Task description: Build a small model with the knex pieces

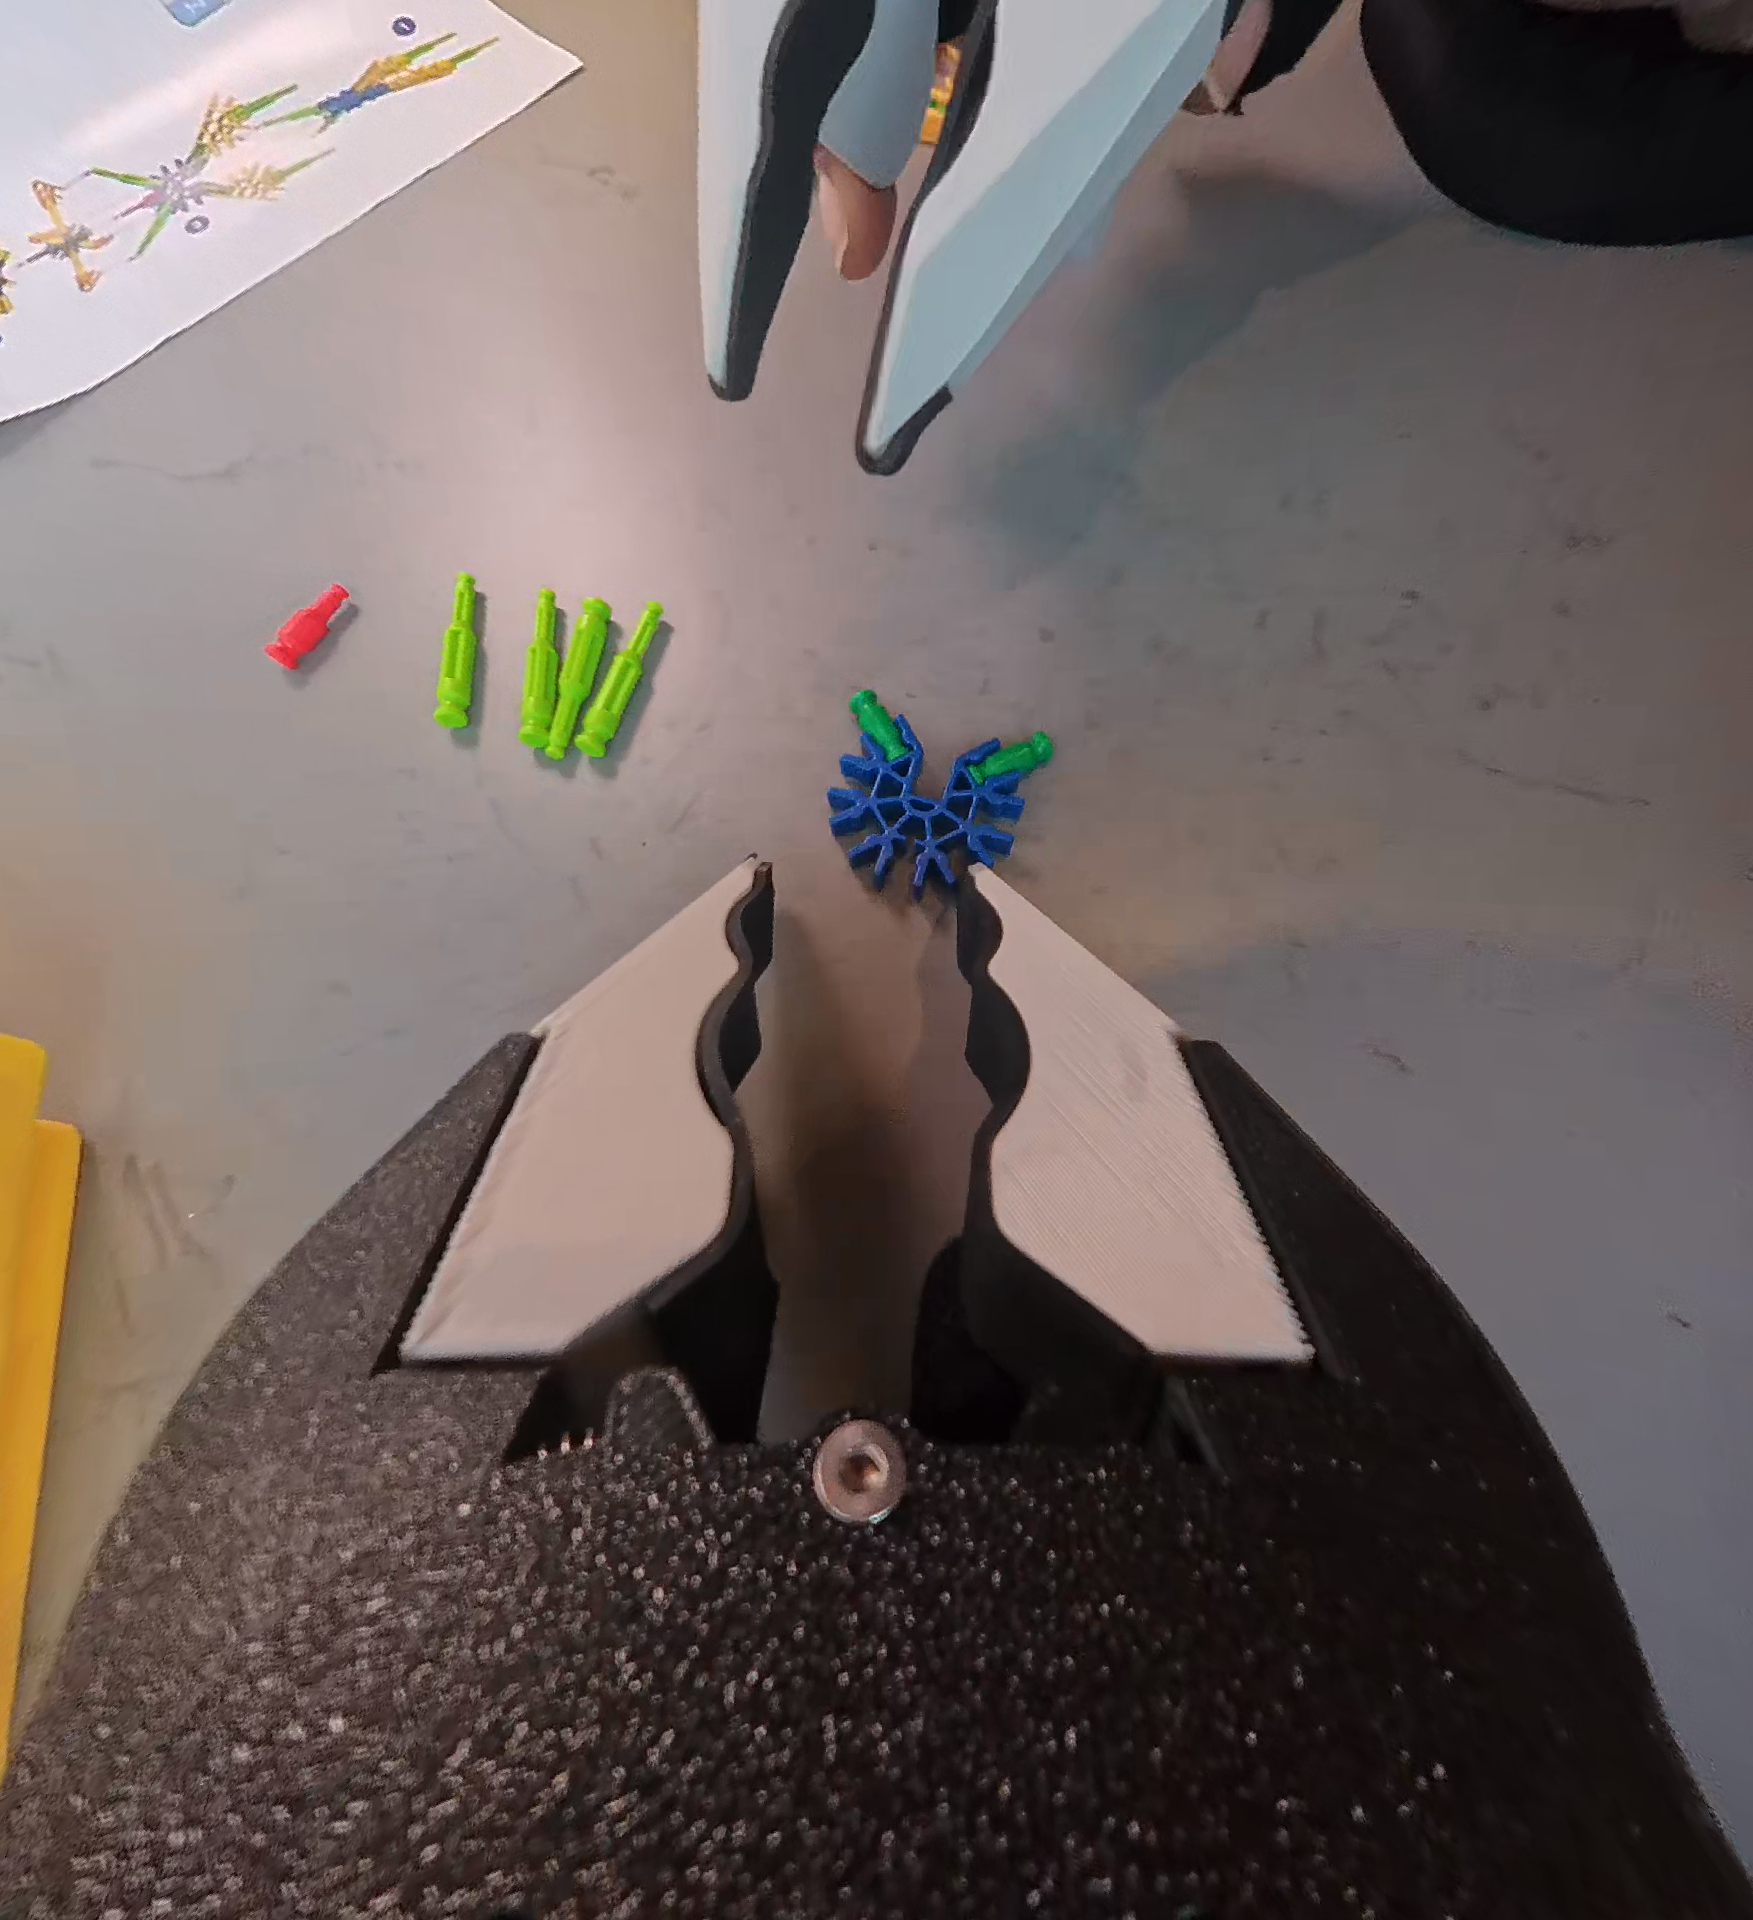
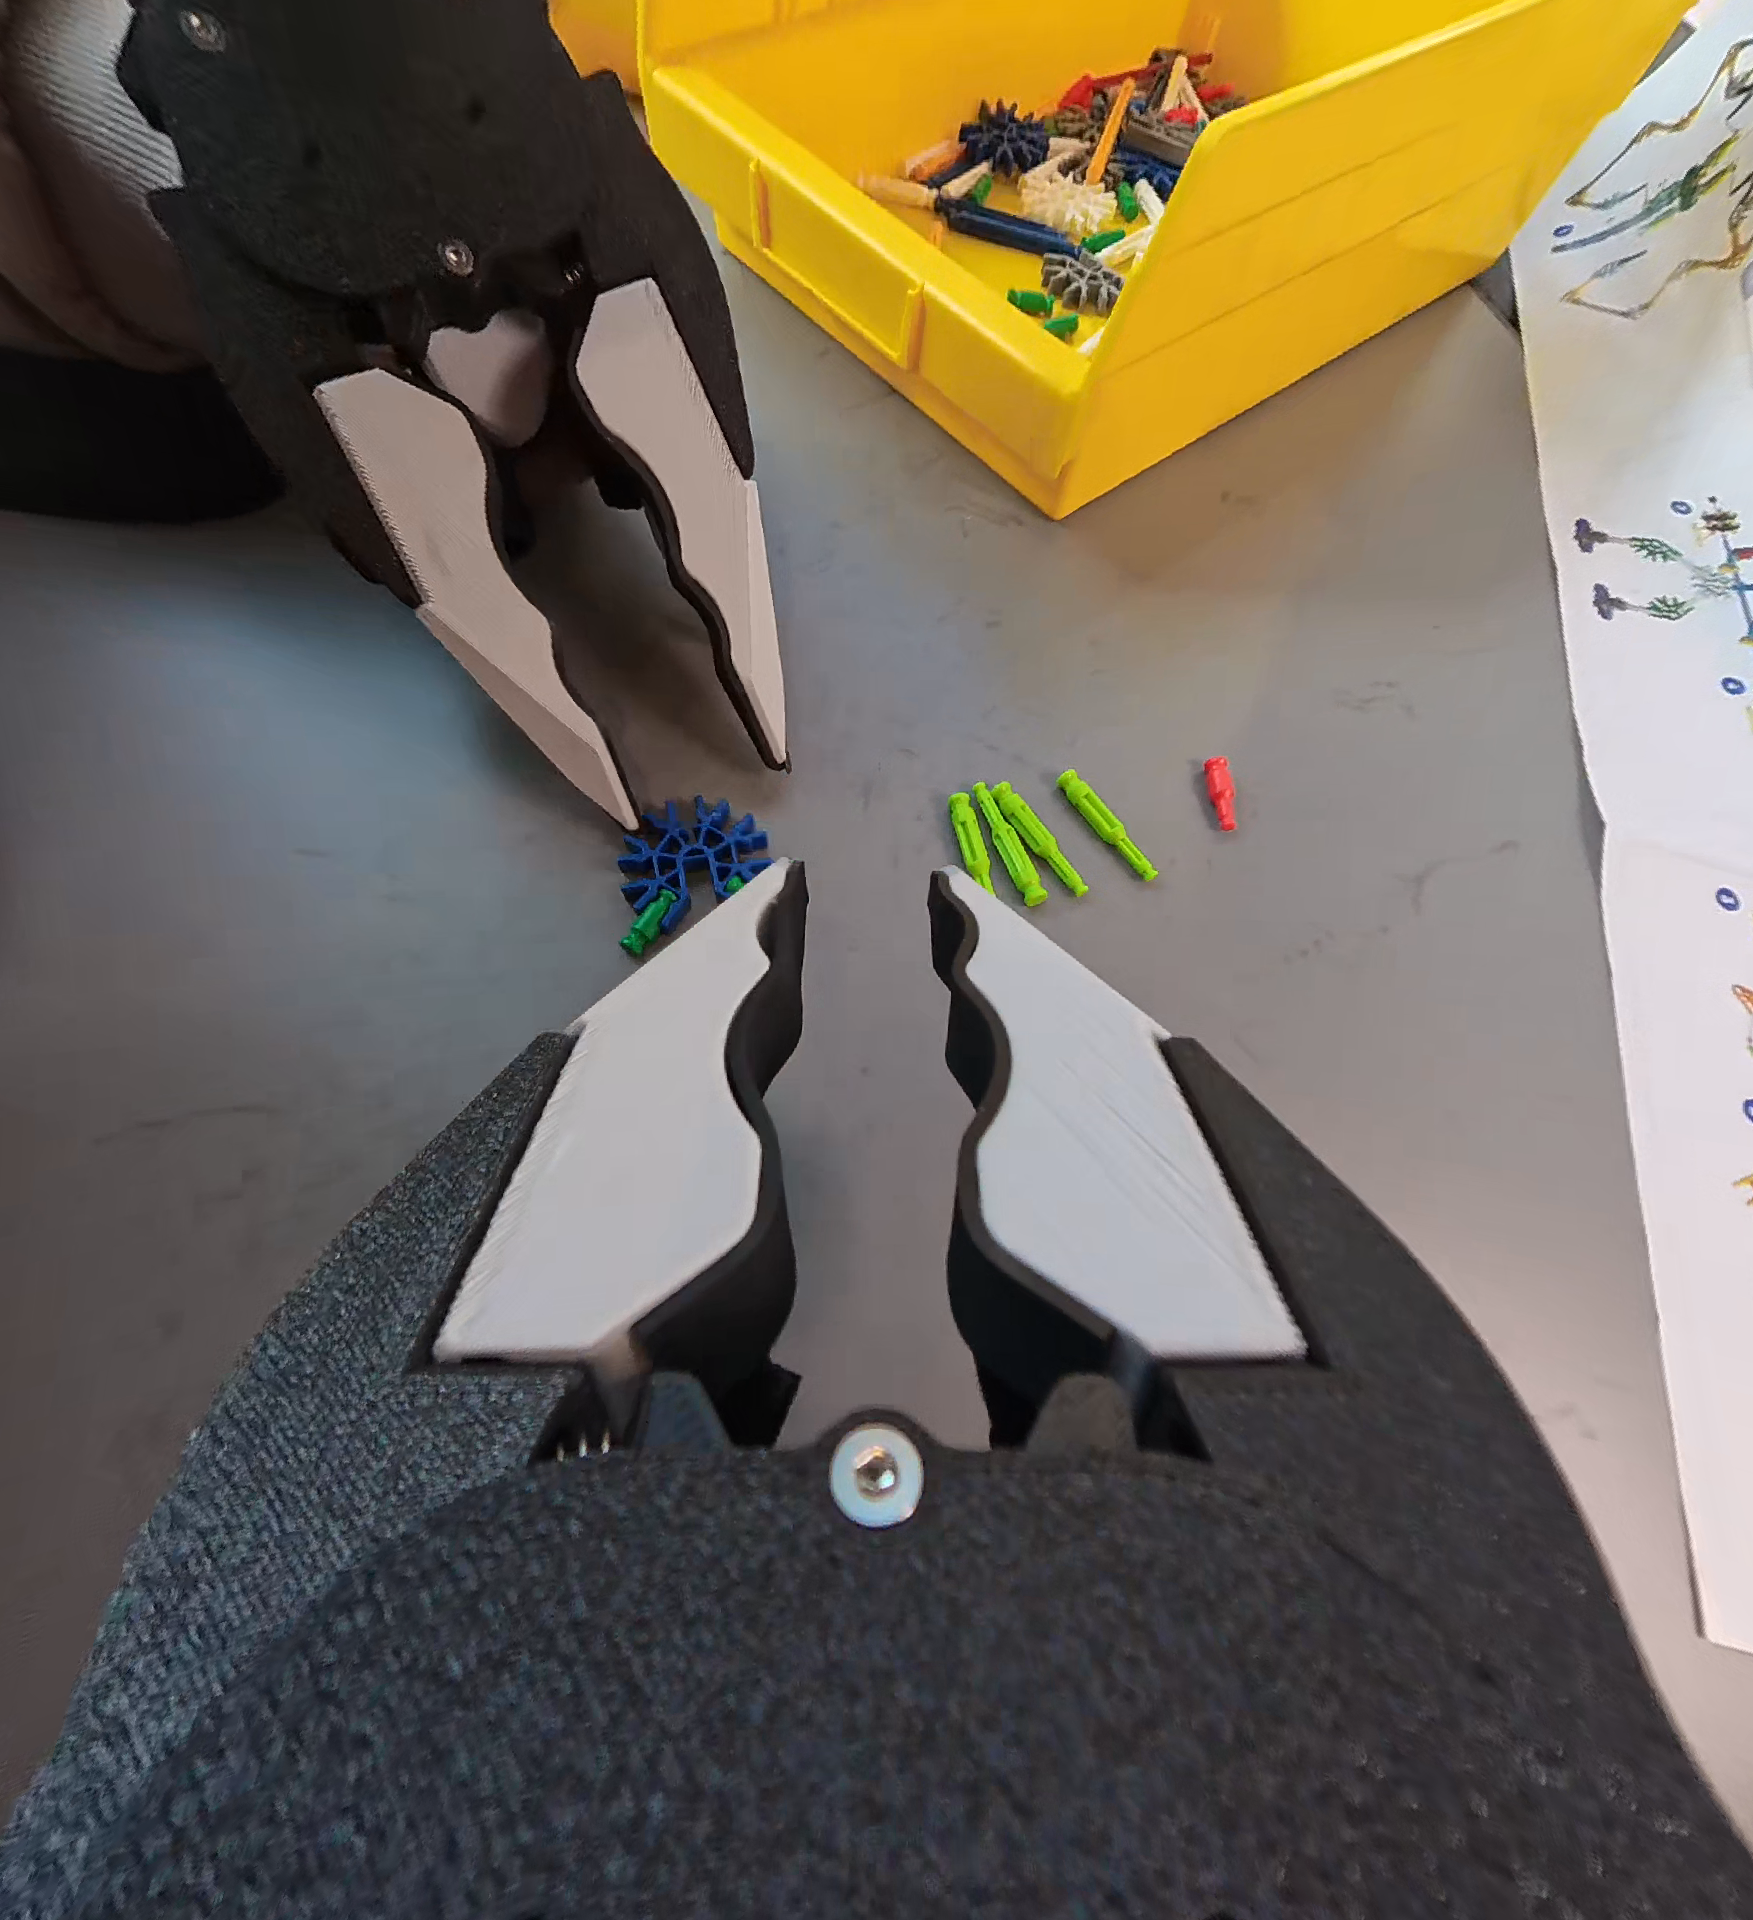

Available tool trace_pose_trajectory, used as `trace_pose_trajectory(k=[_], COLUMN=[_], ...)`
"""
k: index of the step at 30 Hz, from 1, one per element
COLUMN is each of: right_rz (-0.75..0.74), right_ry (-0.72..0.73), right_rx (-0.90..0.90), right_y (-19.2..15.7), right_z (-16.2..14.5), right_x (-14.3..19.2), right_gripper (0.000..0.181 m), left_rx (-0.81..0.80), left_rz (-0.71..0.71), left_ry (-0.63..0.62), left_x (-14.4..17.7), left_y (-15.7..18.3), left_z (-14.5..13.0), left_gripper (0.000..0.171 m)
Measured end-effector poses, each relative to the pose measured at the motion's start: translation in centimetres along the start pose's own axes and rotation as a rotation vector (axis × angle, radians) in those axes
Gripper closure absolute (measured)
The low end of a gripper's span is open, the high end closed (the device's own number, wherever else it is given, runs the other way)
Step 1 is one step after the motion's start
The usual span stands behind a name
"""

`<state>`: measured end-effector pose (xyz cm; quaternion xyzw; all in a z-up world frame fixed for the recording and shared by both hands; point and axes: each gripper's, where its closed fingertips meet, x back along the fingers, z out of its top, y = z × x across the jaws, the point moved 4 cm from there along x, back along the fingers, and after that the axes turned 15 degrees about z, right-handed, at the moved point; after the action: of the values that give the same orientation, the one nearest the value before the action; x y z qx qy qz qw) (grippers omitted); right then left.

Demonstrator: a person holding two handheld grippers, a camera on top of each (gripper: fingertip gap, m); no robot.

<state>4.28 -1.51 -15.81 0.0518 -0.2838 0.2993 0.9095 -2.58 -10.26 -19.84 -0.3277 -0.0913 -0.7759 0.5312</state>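
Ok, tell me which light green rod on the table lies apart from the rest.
The light green rod nearest the red piece; the other three lie bunched together.

Left tool [image 1: 867,878] agape, empty; right tool [image 2: 867,883] likewise.

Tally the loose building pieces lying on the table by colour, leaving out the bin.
Lime green rods: 4
Red rod: 1
Dark green rods: 2, plugged into the connector
Blue connector: 1
Total: 8
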Motion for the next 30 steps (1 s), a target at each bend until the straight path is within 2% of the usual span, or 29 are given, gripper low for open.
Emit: trace_pose_trajectory(k=[9, 15, 19, 23, 30], right_rz=[-0.104, -0.133, -0.145, -0.154, -0.137], right_ry=[0.041, 0.056, 0.045, 0.041, 0.033], right_rx=[-0.003, -0.034, -0.014, -0.004, 0.004], right_y=[0.5, 1.3, 1.2, 1.3, 1.1], right_z=[-0.4, -0.4, -0.6, -0.7, -0.9], right_x=[2.8, 3.2, 3.2, 3.3, 2.9], right_gripper=[0.160, 0.161, 0.163, 0.164, 0.165], left_rx=[0.154, 0.218, 0.123, 0.046, 0.006], left_rz=[-0.016, 0.038, 0.034, 0.040, 0.033], left_ry=[0.102, 0.061, 0.032, 0.006, -0.042], left_x=[0.9, -1.5, -3.0, -3.7, -4.4], left_y=[-2.4, -4.6, -4.4, -4.3, -3.7], left_z=[1.3, 2.5, 3.0, 3.1, 2.2], left_gripper=[0.140, 0.145, 0.156, 0.157, 0.165])
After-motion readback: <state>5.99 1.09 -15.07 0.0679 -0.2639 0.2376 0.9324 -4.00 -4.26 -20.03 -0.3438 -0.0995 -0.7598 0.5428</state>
